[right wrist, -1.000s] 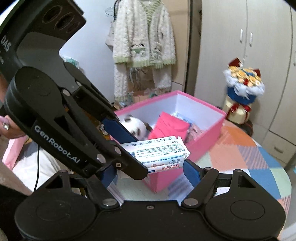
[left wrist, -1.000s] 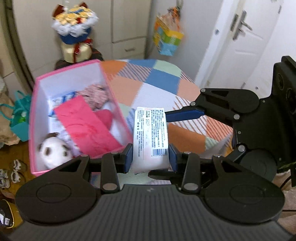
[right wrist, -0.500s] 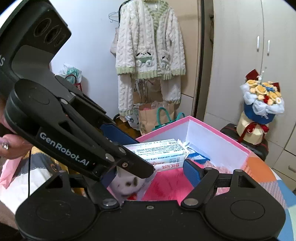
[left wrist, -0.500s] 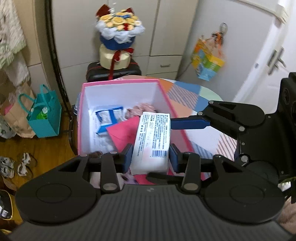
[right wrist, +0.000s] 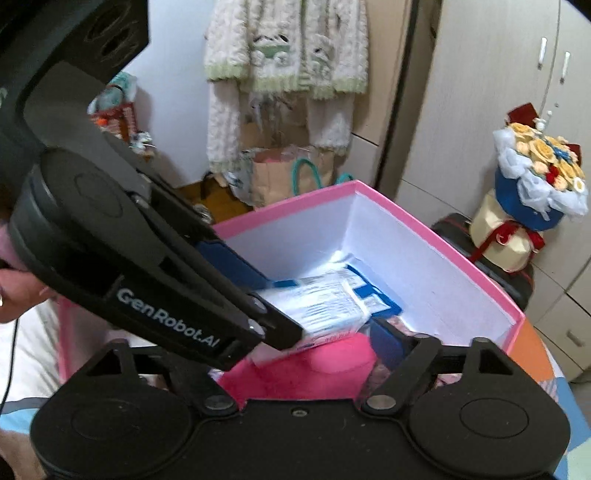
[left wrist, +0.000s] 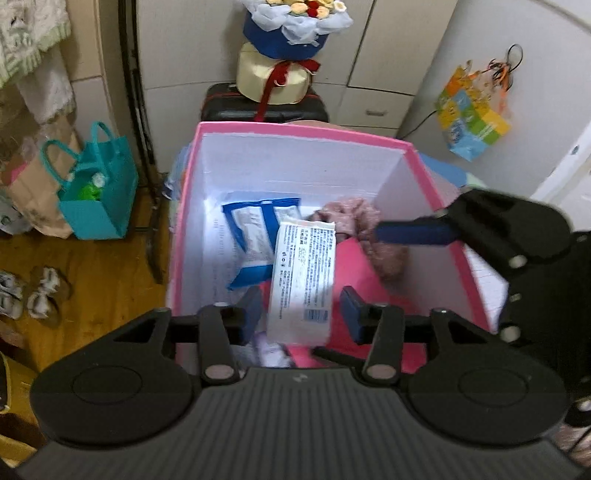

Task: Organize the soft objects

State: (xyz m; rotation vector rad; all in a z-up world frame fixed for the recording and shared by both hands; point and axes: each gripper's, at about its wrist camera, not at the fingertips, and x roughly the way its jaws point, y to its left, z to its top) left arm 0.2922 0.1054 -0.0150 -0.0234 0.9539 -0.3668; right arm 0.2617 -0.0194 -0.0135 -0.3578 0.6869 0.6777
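A pink box [left wrist: 295, 130] with white inner walls stands below both grippers. In it lie a pink cloth [left wrist: 354, 266], a blue-and-white packet [left wrist: 255, 229] and a fuzzy pink-brown item [left wrist: 354, 214]. A white tissue pack [left wrist: 303, 280] hangs tilted between the fingers of my left gripper [left wrist: 301, 314]. Its jaws are opening, and a gap shows on each side of the pack. In the right wrist view the same pack [right wrist: 325, 310] sits just above the cloth [right wrist: 314, 373]. My right gripper [right wrist: 306, 350] is opening too; its blue finger [left wrist: 413, 234] stands clear of the pack's far end.
A flower bouquet [left wrist: 291, 22] sits on a black suitcase [left wrist: 266, 107] behind the box. A teal bag [left wrist: 99, 195] and shoes [left wrist: 40, 299] are on the wooden floor at the left. A knitted cardigan [right wrist: 284, 55] hangs by the cupboard. The patchwork table [right wrist: 554, 373] carries the box.
Both grippers carried the tissue pack from over the patchwork table to over the pink box and down into it. Both sets of jaws widened, and the pack now sits loose and tilted.
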